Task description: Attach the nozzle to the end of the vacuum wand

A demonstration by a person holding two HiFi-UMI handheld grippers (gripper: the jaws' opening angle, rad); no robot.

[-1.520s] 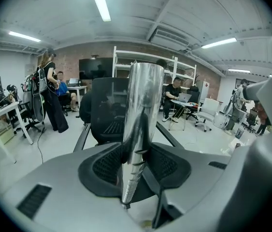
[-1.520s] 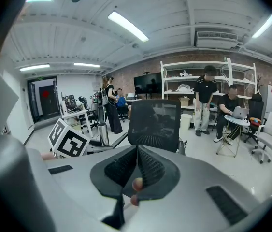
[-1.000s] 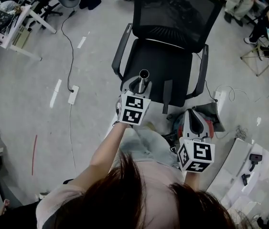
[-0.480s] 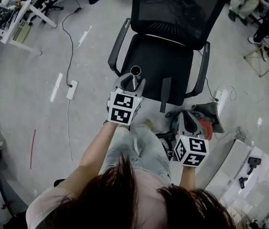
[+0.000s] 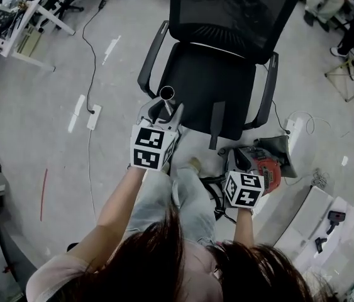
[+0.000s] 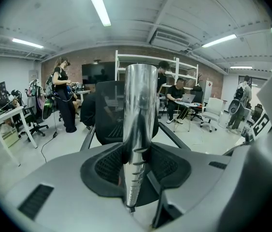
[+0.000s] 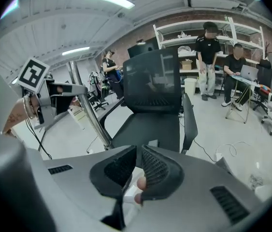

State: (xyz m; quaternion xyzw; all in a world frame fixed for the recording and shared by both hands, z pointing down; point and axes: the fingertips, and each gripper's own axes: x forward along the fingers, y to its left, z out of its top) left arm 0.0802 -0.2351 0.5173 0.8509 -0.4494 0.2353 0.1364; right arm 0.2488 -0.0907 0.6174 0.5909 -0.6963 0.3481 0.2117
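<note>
The vacuum wand (image 6: 140, 124) stands clamped between the pads of your left tool (image 6: 136, 170), with its open end rising above the jaws. I judge you hold it upright so that mouth is free to take the nozzle. The nozzle (image 5: 217, 126), as far as I can tell the dark narrow piece, lies untouched on the chair seat (image 5: 195, 87), just ahead and to the right of that tool. Your right tool (image 7: 138, 152) has its jaws pressed together on nothing, low beside the red vacuum body (image 5: 269, 167) on the floor. It will need to open before it can take the nozzle. Count one wand, one nozzle, one chair, one vacuum body and two tools.
</note>
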